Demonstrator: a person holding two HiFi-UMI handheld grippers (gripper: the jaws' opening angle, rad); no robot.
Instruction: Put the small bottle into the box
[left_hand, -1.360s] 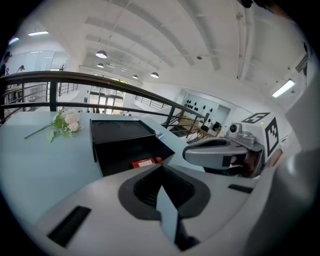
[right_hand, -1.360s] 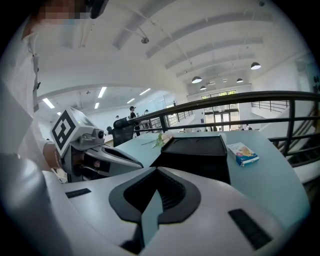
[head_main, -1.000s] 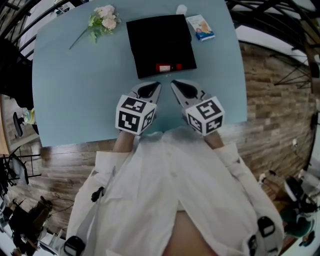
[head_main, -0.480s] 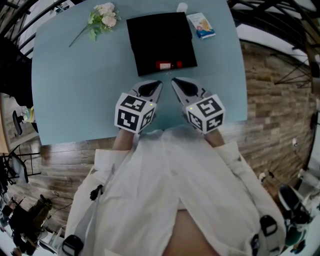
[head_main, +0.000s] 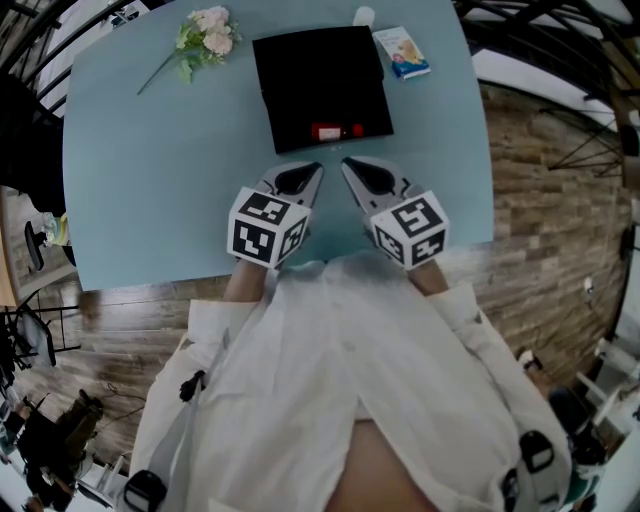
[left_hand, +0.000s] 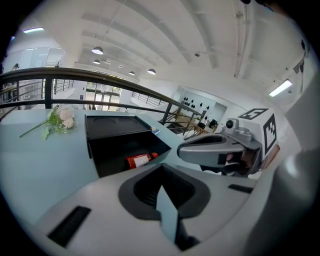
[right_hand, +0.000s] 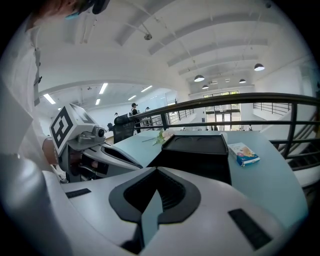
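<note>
A black box (head_main: 320, 85) lies open on the pale blue table (head_main: 150, 180), its lid part toward the far side. The small red bottle (head_main: 332, 131) lies on its side inside the box by the near wall; the left gripper view also shows the bottle (left_hand: 141, 160) inside the box (left_hand: 120, 142). My left gripper (head_main: 300, 178) and right gripper (head_main: 362, 175) hover side by side just short of the box, both shut and holding nothing. In the right gripper view the box (right_hand: 195, 152) stands ahead and hides the bottle.
A sprig of pale flowers (head_main: 205, 35) lies at the far left. A small printed carton (head_main: 402, 52) sits right of the box, with a white object (head_main: 363, 16) at the far edge. The table's near edge runs under my hands, over a wooden floor.
</note>
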